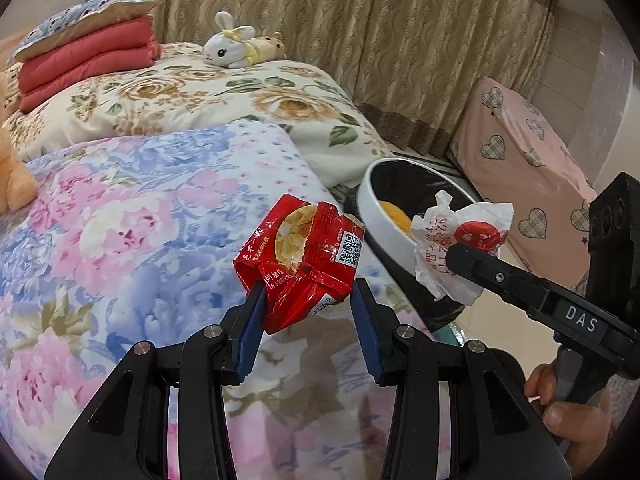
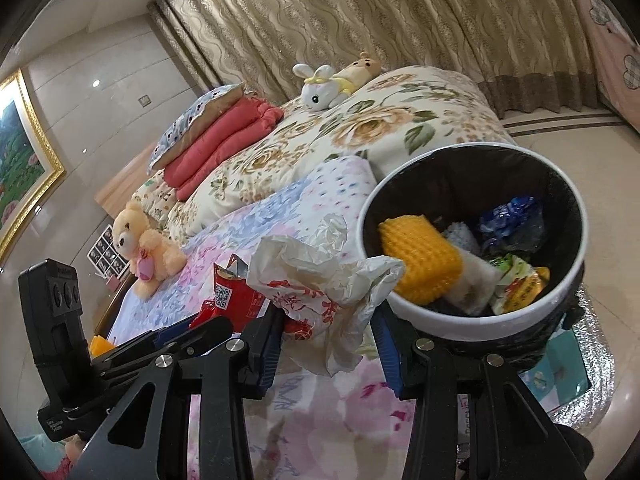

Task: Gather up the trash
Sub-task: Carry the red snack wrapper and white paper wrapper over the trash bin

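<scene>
My left gripper is shut on a crumpled red snack wrapper and holds it up over the floral bedspread. To its right, my right gripper is shut on a crumpled white bag with red print, close to the rim of the bin. In the right wrist view the right gripper holds the white bag just left of the white bin with a black liner. The bin holds a yellow ribbed piece and several wrappers. The left gripper with the red wrapper is at the lower left.
The bed carries folded red quilts, a white rabbit toy and an orange teddy bear. Curtains hang behind. A pink heart-print cover stands at the right. A hand grips the right tool.
</scene>
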The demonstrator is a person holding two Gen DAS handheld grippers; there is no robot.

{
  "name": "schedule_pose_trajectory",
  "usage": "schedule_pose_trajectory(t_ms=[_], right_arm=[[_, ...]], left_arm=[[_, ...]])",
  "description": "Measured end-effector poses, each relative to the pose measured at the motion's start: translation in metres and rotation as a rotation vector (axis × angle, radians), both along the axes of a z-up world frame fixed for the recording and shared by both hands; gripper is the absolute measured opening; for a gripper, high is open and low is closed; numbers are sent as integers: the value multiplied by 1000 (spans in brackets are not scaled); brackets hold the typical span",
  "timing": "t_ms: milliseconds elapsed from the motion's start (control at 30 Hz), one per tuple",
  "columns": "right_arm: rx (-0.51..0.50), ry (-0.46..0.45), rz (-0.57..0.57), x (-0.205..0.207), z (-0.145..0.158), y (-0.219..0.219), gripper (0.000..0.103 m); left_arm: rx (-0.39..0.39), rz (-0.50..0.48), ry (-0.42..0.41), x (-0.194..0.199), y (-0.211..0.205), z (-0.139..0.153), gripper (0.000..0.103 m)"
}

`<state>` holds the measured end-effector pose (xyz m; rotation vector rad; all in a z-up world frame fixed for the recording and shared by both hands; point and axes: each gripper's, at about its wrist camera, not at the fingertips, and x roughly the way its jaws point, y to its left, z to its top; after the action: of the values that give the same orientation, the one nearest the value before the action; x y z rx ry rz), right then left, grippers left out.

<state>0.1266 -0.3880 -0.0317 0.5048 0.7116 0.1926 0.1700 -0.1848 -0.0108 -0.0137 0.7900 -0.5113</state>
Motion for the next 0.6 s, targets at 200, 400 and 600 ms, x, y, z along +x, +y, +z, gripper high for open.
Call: schedule_pose_trajectory(t_ms=[200,400,600], right_arm=[[0,1,-30,-4,0,-14,44],[-2,0,-56,-8,1,-28,44],[2,3,-84,-11,2,-40,45]], left_arm=[[8,-30,-6,-1,-15,1,41],[13,-59,-8,-3,-30,3,41],[15,-90,-15,-4,-45,7,41]])
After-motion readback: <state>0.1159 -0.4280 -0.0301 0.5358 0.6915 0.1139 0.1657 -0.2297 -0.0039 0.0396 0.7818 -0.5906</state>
